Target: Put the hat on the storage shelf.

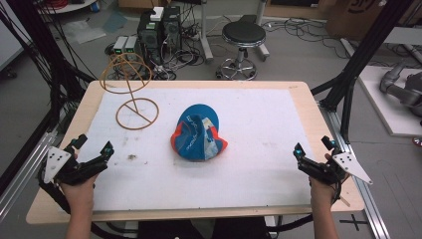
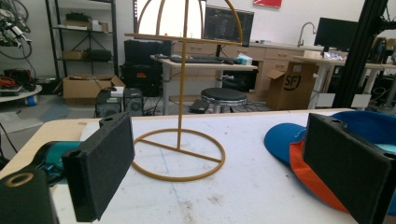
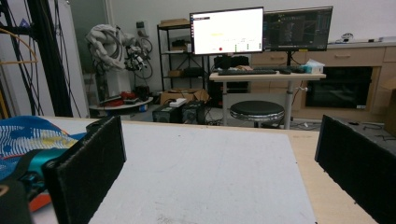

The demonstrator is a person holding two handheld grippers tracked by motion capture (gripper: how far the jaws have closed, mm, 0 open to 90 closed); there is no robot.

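At the near edge of the desk (image 1: 59, 209), the person's two hands rest with a gripper in each: the left gripper (image 1: 92, 143) at the near left corner and the right gripper (image 1: 311, 147) at the near right, both pointing inward and away across the white mat (image 1: 259, 124). Each gripper has its black jaws spread wide with nothing between them; the two gripper views confirm bare pads and open air in the gap. The blue and orange fabric cap (image 1: 198, 133) lies crumpled near the middle of the mat, to the right of and slightly beyond the left gripper, and to the left of and beyond the right gripper, well apart from both. Its long axis runs roughly near to far, the brim at the far end. The left gripper looks somewhat nearer to it. Far left of the cap stands the gold wire hat stand (image 1: 133, 94), its ring base on the mat and its domed top overhanging the far left edge. The left gripper view shows the stand's upright stem and the cap's brim (image 2: 285, 137) beside the right-hand jaw; the right gripper view catches the cap's patterned crown (image 3: 32, 135) at its left edge.
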